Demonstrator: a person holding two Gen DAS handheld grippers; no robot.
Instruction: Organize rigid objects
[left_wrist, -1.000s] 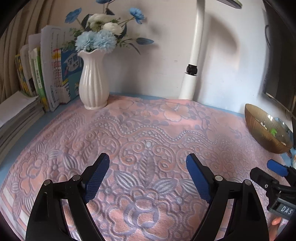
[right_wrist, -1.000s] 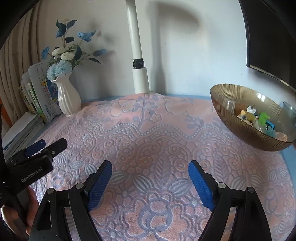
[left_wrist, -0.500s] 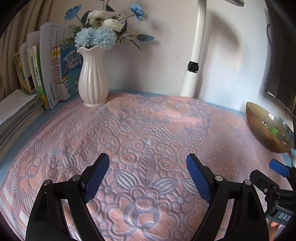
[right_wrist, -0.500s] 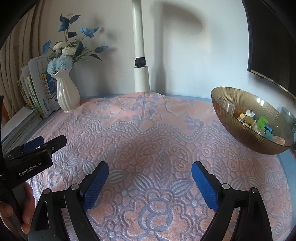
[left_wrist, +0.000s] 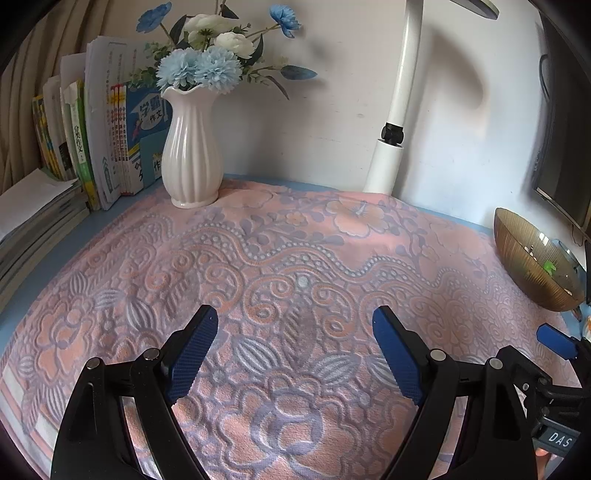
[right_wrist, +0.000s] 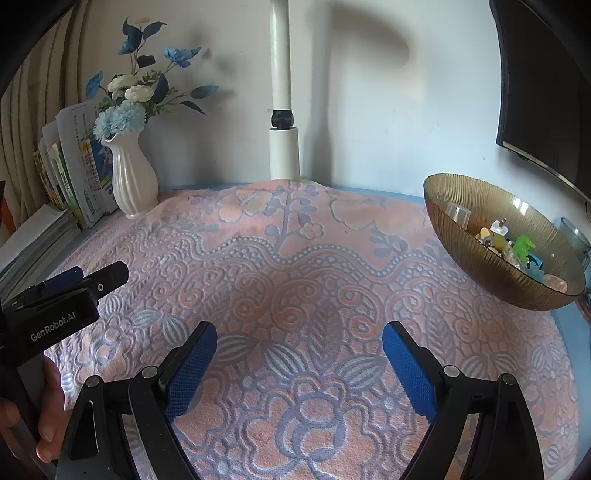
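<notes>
Pink cloth (right_wrist: 295, 258); amber bowl (right_wrist: 480, 266) tilted leftward

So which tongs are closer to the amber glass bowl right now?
Right. The right tongs sit just left of the amber glass bowl; the left tongs are farther left.

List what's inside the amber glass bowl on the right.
In the bowl: a clear cup, a green toy, something blue and other small, unidentifiable pieces. The near wall and the pile hide whatever lies lower.
</notes>
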